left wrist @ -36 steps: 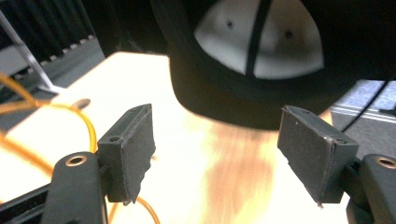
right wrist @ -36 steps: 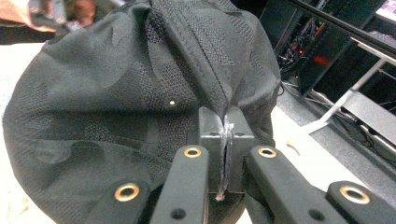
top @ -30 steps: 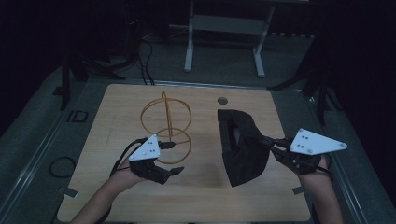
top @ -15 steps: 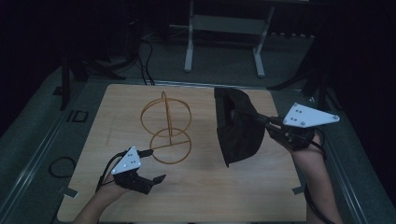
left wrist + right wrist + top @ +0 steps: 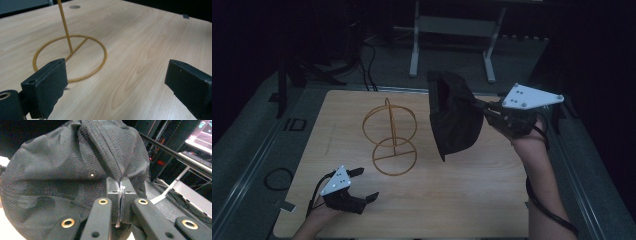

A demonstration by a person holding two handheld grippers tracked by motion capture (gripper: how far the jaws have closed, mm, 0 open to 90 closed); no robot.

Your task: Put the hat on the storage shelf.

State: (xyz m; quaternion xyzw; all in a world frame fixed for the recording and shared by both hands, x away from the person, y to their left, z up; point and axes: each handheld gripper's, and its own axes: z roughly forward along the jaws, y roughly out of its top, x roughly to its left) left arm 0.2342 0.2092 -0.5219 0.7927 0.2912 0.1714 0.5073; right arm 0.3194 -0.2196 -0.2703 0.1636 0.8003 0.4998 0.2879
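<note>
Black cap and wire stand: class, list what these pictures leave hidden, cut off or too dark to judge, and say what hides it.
- Black cap: its brim, high view, lost in dark folds; its edges, right gripper view, cut off by the frame.
- Gold wire stand: upper ring, left gripper view, cut off by the top edge.
- Right hand-held gripper: how much fabric is pinched, hidden between its shut jaws.
- Room behind the table: too dark, high view.

One black cap (image 5: 454,117), one yellow wire stand (image 5: 393,137) with two rings, two grippers, the left gripper (image 5: 360,186) and the right gripper (image 5: 479,106), and one wooden desk (image 5: 472,200) carrying the stand make up the count.
</note>
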